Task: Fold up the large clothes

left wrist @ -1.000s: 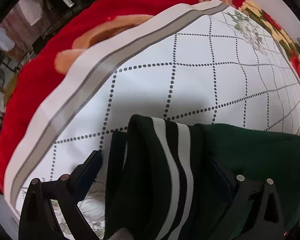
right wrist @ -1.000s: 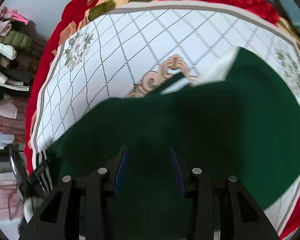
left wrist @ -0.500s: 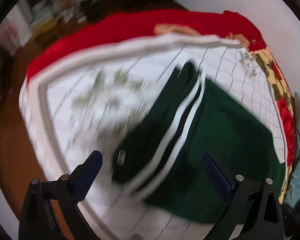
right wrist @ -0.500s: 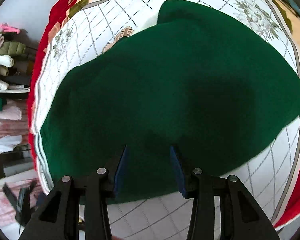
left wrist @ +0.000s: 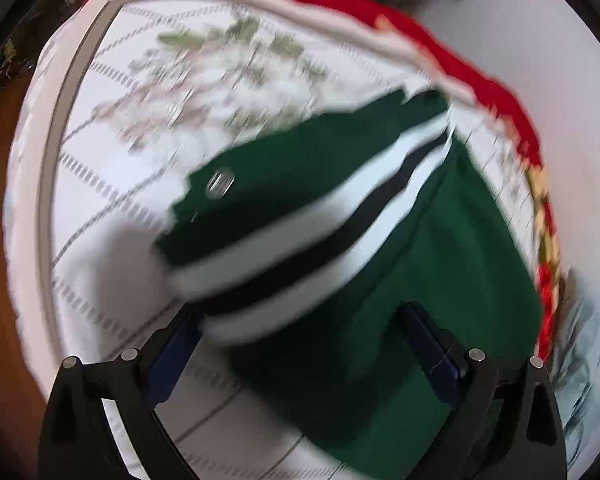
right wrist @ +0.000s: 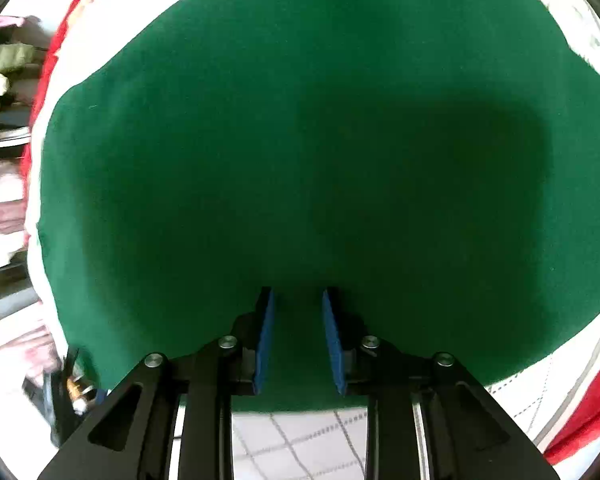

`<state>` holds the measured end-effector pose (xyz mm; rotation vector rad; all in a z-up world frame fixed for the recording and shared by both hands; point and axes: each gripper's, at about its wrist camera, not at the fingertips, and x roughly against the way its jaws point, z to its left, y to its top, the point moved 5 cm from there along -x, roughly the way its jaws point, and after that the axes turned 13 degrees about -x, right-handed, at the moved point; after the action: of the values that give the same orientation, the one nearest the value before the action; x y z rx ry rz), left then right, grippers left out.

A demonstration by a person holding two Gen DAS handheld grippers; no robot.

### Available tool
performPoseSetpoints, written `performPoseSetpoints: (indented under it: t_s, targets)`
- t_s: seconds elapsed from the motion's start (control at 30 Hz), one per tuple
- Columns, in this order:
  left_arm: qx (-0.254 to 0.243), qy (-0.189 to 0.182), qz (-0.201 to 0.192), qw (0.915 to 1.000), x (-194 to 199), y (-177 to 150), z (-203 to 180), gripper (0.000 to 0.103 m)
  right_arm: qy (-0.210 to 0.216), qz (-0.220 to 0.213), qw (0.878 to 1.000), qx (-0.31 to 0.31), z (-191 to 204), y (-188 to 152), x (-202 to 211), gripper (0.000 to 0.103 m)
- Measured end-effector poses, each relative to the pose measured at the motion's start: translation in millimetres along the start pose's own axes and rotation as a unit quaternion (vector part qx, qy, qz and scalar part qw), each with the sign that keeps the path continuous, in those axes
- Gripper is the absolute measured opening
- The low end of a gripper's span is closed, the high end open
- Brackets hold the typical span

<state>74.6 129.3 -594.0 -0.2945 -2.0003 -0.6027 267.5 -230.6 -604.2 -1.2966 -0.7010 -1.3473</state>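
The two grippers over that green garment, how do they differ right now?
The left gripper has its jaws spread wide, while the right gripper has them narrow and closing. The left gripper looks onto the green garment's striped band, its view blurred; the right gripper faces only plain green cloth, sharp. Both have blue pads, point down at the garment on the white patterned bedspread, and neither pinches fabric.

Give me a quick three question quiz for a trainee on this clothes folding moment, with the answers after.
1. True or false: the dark green garment lies on a white quilted cover.
2. What colour are the stripes on the garment's dark ribbed band? A red, B white, C yellow.
3. Fill in: past the cover's edge lies a ___ blanket.

Key: 1 true. 2 B. 3 red.
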Motion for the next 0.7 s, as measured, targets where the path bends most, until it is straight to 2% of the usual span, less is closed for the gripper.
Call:
performPoseSetpoints:
  t_s: [0.1, 0.23, 0.27, 0.3, 0.4, 0.5, 0.53, 0.57, 0.63, 0.7]
  targets:
    - [0.022, -0.017, -0.034, 0.9990, -7.4, 14.4, -2.7, 0.095, 0.033, 0.018, 0.999, -0.015, -17.6, -5.3, 6.4, 0.026]
    - [0.045, -0.032, -0.069, 0.9961, -12.1, 30.1, 1.5, 0.040, 0.042, 0.019, 0.999, -0.025, -33.2, -8.2, 12.6, 0.026]
    - [0.052, -0.049, -0.076, 0.9946, -12.3, 33.9, 2.5, 0.029, 0.042, 0.018, 0.999, -0.025, -35.2, -8.9, 13.9, 0.026]
    - [0.054, -0.063, -0.083, 0.9931, -10.8, 37.2, 2.5, 0.024, 0.043, 0.018, 0.999, -0.024, -36.5, -9.4, 14.1, 0.026]
    - [0.044, -0.092, -0.097, 0.9901, 3.0, 42.1, 0.3, 0.019, 0.038, 0.018, 0.999, -0.020, -36.5, -9.9, 12.9, 0.026]
    - [0.047, -0.162, -0.111, 0.9793, 17.0, 46.3, -1.6, 0.018, 0.032, 0.019, 0.999, -0.014, -31.7, -5.9, 14.8, 0.026]
    - [0.055, -0.193, -0.111, 0.9733, 16.2, 46.6, 1.2, 0.019, 0.031, 0.019, 0.999, -0.013, -31.0, -5.4, 15.5, 0.026]
    - [0.060, -0.204, -0.110, 0.9709, 11.9, 47.4, 3.8, 0.019, 0.030, 0.019, 0.999, -0.012, -28.5, -4.9, 14.7, 0.026]
    - [0.055, -0.191, -0.099, 0.9750, -4.0, 49.0, 11.1, 0.022, 0.028, 0.019, 0.999, -0.011, -29.4, -3.1, 14.9, 0.026]
    - [0.058, -0.187, -0.084, 0.9769, -18.0, 46.8, 19.5, 0.032, 0.027, 0.019, 0.999, -0.012, -28.4, -4.6, 14.0, 0.026]
